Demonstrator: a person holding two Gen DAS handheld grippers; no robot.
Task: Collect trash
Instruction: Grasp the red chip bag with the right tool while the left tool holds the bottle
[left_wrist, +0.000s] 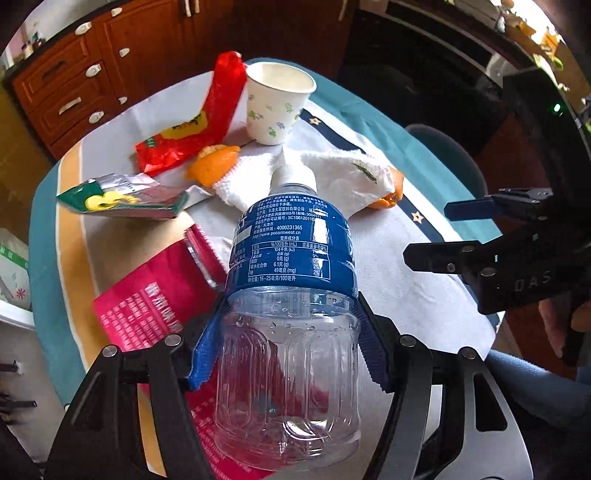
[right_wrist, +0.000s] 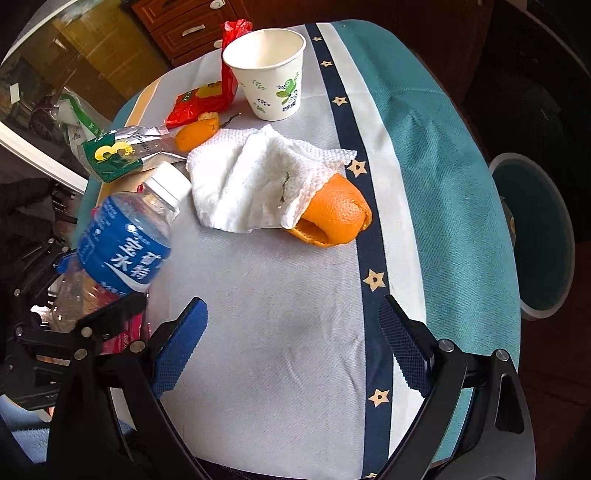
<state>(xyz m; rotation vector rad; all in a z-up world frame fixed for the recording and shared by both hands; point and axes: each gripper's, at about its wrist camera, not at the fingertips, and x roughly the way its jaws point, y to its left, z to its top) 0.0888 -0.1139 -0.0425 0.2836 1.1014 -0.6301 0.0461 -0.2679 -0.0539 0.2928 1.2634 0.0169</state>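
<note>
Cloth-covered bench (right_wrist: 424, 147), trash mostly uncollected.
Left gripper (left_wrist: 288, 332) jaws pinch the Pocari Sweat bottle (left_wrist: 291, 295); right gripper (right_wrist: 291, 350) jaws spread, empty; beyond the bottle, paper cup (right_wrist: 269, 70), napkin (right_wrist: 251, 177), orange peel (right_wrist: 336, 218), wrappers remain.

A round bench (right_wrist: 443, 155) is sitting under a cloth (right_wrist: 280, 332) that is running in bands: pale grey-white in the middle, a navy stripe with cream stars (right_wrist: 369, 236), a white band, then teal at the edge; on the far side a yellow band (left_wrist: 70, 229) is showing. Behind it a reddish-brown wooden cabinet (left_wrist: 74, 85) is standing, its drawers and doors carrying pale handles. Daylight is falling across the cloth, while the rest of the room is lying in deep shadow. To the right, below the bench edge, a round teal-lined bin (right_wrist: 535, 236) is standing on a dark reddish floor (right_wrist: 554, 369).
</note>
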